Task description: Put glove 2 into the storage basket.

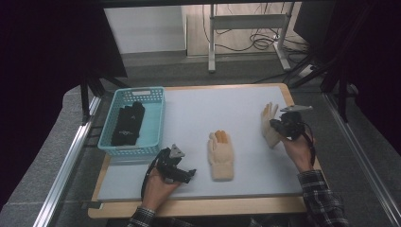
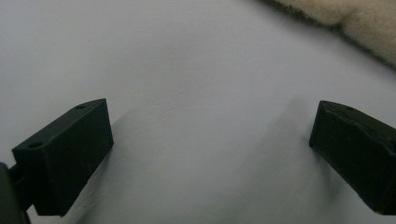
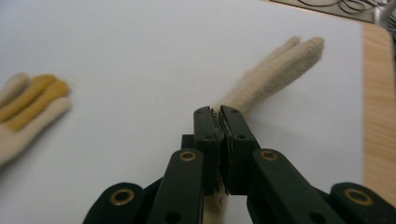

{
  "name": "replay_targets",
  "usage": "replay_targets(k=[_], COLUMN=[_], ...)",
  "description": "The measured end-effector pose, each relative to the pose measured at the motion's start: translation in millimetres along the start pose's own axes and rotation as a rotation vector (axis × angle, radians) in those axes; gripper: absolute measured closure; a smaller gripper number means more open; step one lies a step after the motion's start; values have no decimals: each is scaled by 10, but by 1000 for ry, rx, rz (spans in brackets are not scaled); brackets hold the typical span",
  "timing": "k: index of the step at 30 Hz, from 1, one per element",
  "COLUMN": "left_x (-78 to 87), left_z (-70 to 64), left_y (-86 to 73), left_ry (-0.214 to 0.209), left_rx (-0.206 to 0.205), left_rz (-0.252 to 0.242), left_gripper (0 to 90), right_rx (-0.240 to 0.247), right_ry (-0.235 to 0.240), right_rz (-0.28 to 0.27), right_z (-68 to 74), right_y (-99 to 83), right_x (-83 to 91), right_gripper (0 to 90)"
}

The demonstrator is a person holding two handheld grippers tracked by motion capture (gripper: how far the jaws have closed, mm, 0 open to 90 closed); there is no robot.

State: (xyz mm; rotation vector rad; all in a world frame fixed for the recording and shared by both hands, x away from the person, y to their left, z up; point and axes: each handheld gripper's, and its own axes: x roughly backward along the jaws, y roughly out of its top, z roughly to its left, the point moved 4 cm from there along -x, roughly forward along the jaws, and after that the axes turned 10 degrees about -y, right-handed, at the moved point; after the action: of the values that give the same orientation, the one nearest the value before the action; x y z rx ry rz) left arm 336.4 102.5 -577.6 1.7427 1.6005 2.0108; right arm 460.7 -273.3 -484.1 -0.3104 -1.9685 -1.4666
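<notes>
Between the right gripper's [image 3: 220, 114] closed jaws sits a beige glove [image 3: 275, 70], its fingers stretching ahead over the surface [image 3: 140, 56]. Left gripper [image 2: 210, 135] jaws gape wide, the second glove [image 2: 359, 23] lying beyond them.

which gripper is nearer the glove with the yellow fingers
Left. The left gripper sits just beside the glove's cuff, jaws open; the right gripper is farther off, shut on the other glove.

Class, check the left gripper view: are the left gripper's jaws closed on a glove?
No: the left gripper has its jaws wide apart over bare table, with the cream glove off at the corner.
</notes>
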Motion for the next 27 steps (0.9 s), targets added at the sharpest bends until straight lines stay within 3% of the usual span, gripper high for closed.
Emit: replay_targets(k=[7, 10, 16, 21, 27], left_x=[1, 1, 0, 0, 0], left_z=[0, 0, 0, 0, 0], left_y=[0, 0, 0, 0, 0], left_ry=[0, 0, -1, -1, 0], left_rx=[0, 0, 0, 0, 0], left_rz=[0, 0, -1, -1, 0], left_gripper=[0, 0, 0, 0, 0], right_rx=[72, 87, 84, 114, 185], right_ry=[98, 115, 118, 163, 212], right_rz=[-6, -26, -20, -18, -4], right_z=[449, 546, 423, 313, 301], right_y=[123, 189, 201, 61, -110], right_x=[-126, -140, -203, -314, -496], right_gripper=[786, 746, 654, 566, 450])
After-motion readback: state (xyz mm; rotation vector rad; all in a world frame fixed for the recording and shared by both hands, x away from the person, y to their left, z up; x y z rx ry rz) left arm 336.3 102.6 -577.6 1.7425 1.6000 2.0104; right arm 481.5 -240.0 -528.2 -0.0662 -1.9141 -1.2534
